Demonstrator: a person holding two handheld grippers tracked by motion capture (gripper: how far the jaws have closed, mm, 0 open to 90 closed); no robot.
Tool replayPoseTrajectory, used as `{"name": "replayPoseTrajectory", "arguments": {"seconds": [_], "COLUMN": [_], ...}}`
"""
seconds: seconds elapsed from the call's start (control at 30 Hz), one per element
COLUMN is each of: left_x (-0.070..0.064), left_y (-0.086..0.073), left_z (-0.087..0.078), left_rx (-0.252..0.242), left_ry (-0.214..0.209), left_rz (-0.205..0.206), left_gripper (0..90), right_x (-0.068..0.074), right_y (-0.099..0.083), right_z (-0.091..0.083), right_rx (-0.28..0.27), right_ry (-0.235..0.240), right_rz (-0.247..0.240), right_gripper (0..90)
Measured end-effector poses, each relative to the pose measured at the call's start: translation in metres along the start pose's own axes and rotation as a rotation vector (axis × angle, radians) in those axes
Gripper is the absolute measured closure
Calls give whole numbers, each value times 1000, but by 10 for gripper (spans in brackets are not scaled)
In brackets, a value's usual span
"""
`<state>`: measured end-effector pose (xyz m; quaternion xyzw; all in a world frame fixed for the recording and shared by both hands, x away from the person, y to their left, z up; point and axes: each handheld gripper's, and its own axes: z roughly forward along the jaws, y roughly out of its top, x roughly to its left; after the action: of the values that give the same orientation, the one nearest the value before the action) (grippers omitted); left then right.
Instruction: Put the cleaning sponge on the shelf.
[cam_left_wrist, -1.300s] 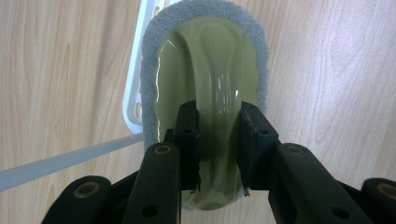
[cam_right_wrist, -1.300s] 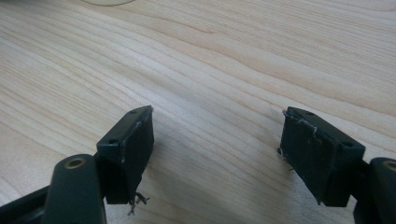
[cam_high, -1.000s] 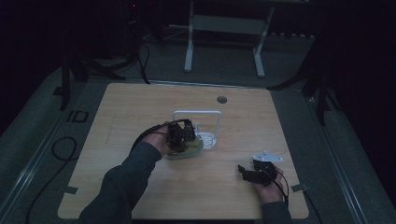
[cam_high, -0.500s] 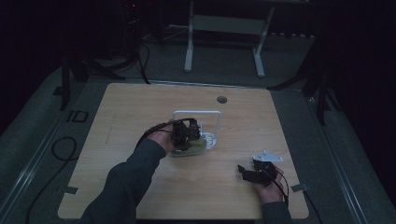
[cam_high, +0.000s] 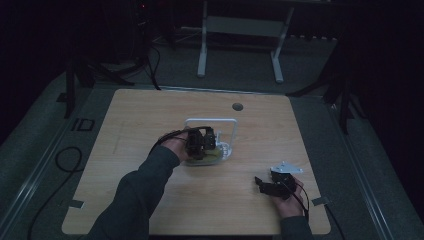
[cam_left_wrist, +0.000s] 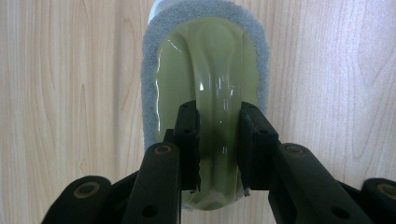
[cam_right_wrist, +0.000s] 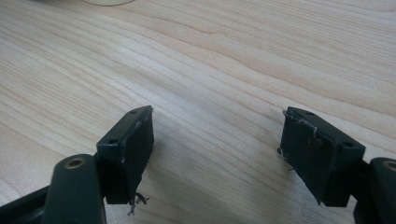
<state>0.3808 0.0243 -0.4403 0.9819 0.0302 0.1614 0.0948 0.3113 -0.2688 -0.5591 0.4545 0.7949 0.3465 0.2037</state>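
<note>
A scrubbing pad with a glossy olive-green handle (cam_left_wrist: 208, 56) and a grey fibre rim lies flat on the wooden table. My left gripper (cam_left_wrist: 218, 114) is shut on the raised ridge of that handle, one jaw on each side. In the high view the left gripper (cam_high: 200, 144) sits over the scrubbing pad (cam_high: 212, 158) near the table's middle, right beside a white frame (cam_high: 210, 120). My right gripper (cam_high: 263, 185) rests near the front right of the table, open. In the right gripper view the right gripper (cam_right_wrist: 217, 135) has only bare wood between its jaws.
The wooden table (cam_high: 150, 115) has a round cable hole (cam_high: 237, 106) at its far edge. Behind it stands a white-legged stand (cam_high: 240, 30) on the dark floor. A black cable (cam_high: 65, 160) loops on the floor at the left.
The left gripper and the scrubbing pad have crept slightly away from the person, toward the white frame. The right gripper has stayed put.
</note>
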Motion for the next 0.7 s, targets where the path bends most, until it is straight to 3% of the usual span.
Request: {"name": "replayPoseTrajectory", "arguments": {"seconds": [0.7], "left_x": [4], "left_y": [15], "left_z": [5], "left_rx": [3], "left_ry": [15], "left_rz": [50], "left_gripper": [719], "right_x": [0], "right_y": [0], "right_z": [0], "right_rx": [0], "right_ry": [1], "right_rz": [-1], "right_gripper": [252]}}
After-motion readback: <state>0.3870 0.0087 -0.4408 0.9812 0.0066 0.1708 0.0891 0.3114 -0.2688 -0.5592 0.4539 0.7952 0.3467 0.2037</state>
